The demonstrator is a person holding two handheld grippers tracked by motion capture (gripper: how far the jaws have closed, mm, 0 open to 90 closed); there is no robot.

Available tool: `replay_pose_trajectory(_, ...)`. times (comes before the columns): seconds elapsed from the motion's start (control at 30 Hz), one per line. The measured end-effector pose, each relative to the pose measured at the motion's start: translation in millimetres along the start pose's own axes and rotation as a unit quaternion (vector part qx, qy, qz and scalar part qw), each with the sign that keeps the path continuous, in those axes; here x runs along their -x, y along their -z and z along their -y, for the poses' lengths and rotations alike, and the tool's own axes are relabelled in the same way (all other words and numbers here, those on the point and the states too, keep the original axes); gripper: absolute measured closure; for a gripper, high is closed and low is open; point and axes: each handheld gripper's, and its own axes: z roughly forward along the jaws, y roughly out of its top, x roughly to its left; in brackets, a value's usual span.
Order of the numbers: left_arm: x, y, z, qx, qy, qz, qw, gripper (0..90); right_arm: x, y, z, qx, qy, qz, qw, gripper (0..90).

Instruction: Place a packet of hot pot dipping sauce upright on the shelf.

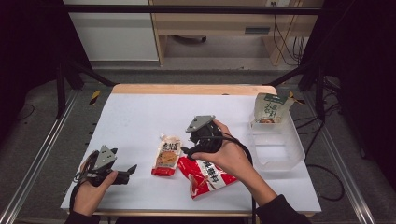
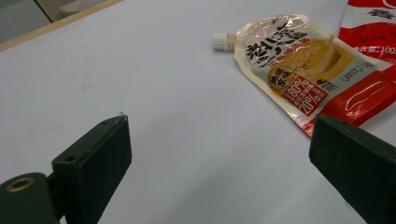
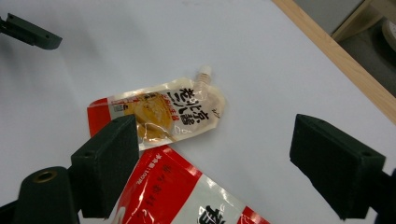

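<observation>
So my right claw (image 3: 212,163) is hanging over the middle of the white table (image 1: 140,116) with the jaws spread wide and nothing between them. Looking along it, the spouted sauce pouch (image 3: 159,114) lies flat just past my left-hand jaw, cap pointing away toward the far wooden edge, and part of its lower end is tucked behind that jaw. The red and white bag (image 3: 187,196) sits right under the claw, its top corner touching or just overlapping the pouch, can't tell which. From the high view the right claw (image 1: 189,148) is hovering right at the seam between the pouch (image 1: 167,156) and the red bag (image 1: 205,177), slightly to the pouch's right.

My left claw (image 1: 133,169) is down near the front left of the table, also wide open and holding nothing. In its own view the pouch (image 2: 299,70) is ahead and off to the right, well apart from the jaws, just bare table between them.

A clear plastic bin (image 1: 278,144) stands at the right side with a green and white pouch (image 1: 270,108) standing upright at its far end.
</observation>
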Motion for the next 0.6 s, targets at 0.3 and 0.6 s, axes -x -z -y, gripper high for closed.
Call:
replay_pose_trajectory(0.3, 2.4, -1.8, -0.9, -0.009, -0.009, 0.001, 0.9999, 5.6, -7.0, -23.9, -6.6, -0.009, -0.003, -0.009, 0.9999, 22.5)
replay_pose_trajectory(0.6, 5.5, -4.0, -1.8, -0.014, -0.018, 0.000, 0.9997, 5.7, -4.4, -49.5, -7.0, -0.034, -0.006, -0.014, 0.9993, 36.7)
